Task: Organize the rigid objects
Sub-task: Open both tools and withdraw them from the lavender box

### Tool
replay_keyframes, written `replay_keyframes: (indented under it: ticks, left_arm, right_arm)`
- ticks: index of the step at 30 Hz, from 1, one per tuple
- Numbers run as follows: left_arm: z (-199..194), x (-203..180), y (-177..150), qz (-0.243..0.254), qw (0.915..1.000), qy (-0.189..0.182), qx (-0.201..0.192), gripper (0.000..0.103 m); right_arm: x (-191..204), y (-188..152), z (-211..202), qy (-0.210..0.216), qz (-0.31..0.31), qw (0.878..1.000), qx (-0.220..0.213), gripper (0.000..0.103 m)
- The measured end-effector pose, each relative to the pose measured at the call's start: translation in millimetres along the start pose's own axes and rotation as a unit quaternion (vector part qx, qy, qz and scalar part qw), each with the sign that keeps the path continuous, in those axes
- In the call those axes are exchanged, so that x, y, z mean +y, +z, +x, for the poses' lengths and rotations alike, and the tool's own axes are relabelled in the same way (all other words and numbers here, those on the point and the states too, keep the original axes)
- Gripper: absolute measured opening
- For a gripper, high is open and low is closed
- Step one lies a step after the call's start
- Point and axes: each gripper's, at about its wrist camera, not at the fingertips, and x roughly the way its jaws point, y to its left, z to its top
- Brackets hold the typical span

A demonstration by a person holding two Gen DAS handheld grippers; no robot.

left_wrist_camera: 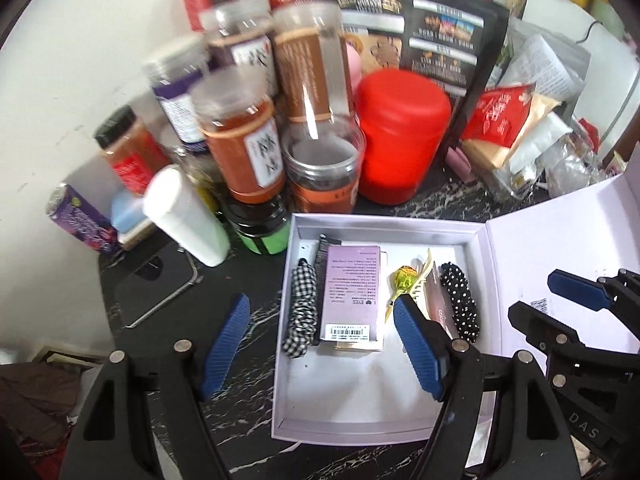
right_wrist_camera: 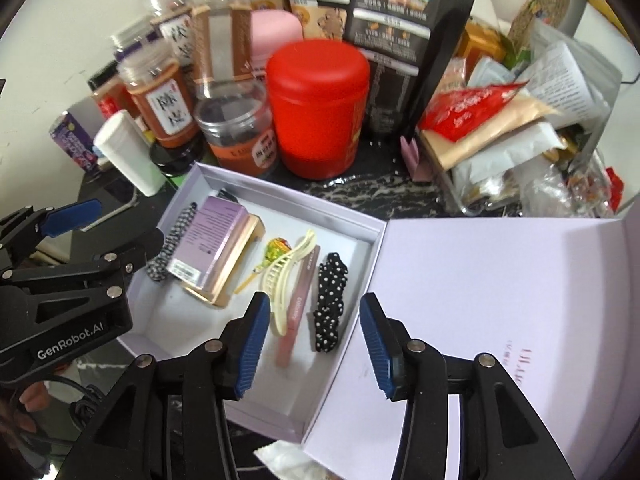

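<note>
An open lilac box (left_wrist_camera: 332, 400) (right_wrist_camera: 180, 320) lies on the dark marble table with its lid (right_wrist_camera: 500, 300) folded out to the right. Inside lie a checked scrunchie (left_wrist_camera: 298, 312), a purple carton (left_wrist_camera: 350, 292) (right_wrist_camera: 208, 240), a lollipop (left_wrist_camera: 402, 278) (right_wrist_camera: 276, 250), a cream hair claw (right_wrist_camera: 286, 280), a pink tube (right_wrist_camera: 298, 304) and a dotted scrunchie (left_wrist_camera: 460, 300) (right_wrist_camera: 330, 300). My left gripper (left_wrist_camera: 320, 344) is open and empty over the box's near left part. My right gripper (right_wrist_camera: 316, 348) is open and empty over the box's right wall.
Behind the box stand a red canister (left_wrist_camera: 400, 136) (right_wrist_camera: 318, 108), several spice jars (left_wrist_camera: 240, 140), a white bottle (left_wrist_camera: 188, 216) and a black snack bag (left_wrist_camera: 432, 28). A pile of packets (right_wrist_camera: 512, 120) lies at the back right.
</note>
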Motion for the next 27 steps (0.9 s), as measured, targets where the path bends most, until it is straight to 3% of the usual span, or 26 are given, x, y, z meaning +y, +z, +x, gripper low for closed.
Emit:
replay_keyframes:
  ticks: [4, 17, 19, 21, 27]
  left_arm:
    - [-24.3, 8.7, -0.5, -0.011, 0.9997, 0.003, -0.021, 0.074]
    - [-97.2, 28.1, -17.9, -0.028, 0.9966, 0.015, -0.076, 0.075]
    - [-110.2, 31.5, -23.2, -0.032, 0.9958, 0.016, -0.084, 0.082]
    - [-121.2, 34.6, -29.2, -0.038, 0.9948, 0.020, -0.093, 0.084]
    - [-154.3, 43.7, -49.3, -0.052, 0.9925, 0.030, -0.107, 0.085]
  right_arm:
    - [5.3, -1.2, -22.2, 0.004, 0.000, 1.000, -0.019, 0.053]
    - [32.2, -15.2, -93.9, 0.011, -0.019, 0.996, -0.092, 0.056]
    - [36.3, -20.8, -106.3, 0.014, -0.019, 0.994, -0.102, 0.059]
    - [39.5, -26.6, -117.9, 0.017, -0.018, 0.993, -0.113, 0.070]
    - [48.3, -45.8, -145.9, 0.022, -0.021, 0.990, -0.140, 0.070]
